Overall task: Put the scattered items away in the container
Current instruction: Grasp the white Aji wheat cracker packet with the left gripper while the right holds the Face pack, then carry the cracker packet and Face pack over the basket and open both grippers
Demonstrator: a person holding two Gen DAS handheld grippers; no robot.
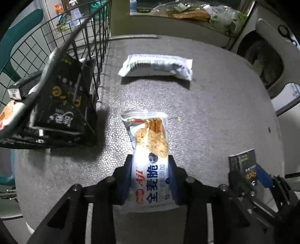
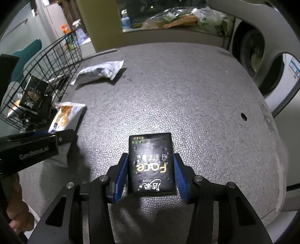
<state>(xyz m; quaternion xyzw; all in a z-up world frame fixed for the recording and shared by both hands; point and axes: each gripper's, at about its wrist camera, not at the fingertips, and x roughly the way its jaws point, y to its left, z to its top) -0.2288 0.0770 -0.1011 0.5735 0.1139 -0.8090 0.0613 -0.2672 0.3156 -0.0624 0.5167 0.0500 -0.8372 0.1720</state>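
My left gripper (image 1: 150, 159) is shut on a white cracker packet (image 1: 150, 135), with both blue pads against its sides, low over the grey foam table (image 1: 215, 112). My right gripper (image 2: 151, 157) is shut on a black tissue pack (image 2: 151, 161), which also shows at the right in the left wrist view (image 1: 241, 163). A black wire basket (image 1: 56, 37) stands at the table's left and holds another black tissue pack (image 1: 60, 105), a dark box (image 1: 24, 84) and a cracker packet (image 1: 7, 114). A white packet (image 1: 155, 67) lies on the table beyond, next to the basket.
A washing machine (image 2: 253, 56) stands just past the table's right edge. Behind the table is a counter with plastic bags (image 1: 221, 16), and behind the basket a teal chair (image 1: 22, 22). The table has a small hole (image 2: 243, 116) near its right edge. A hand (image 2: 16, 206) holds the left tool.
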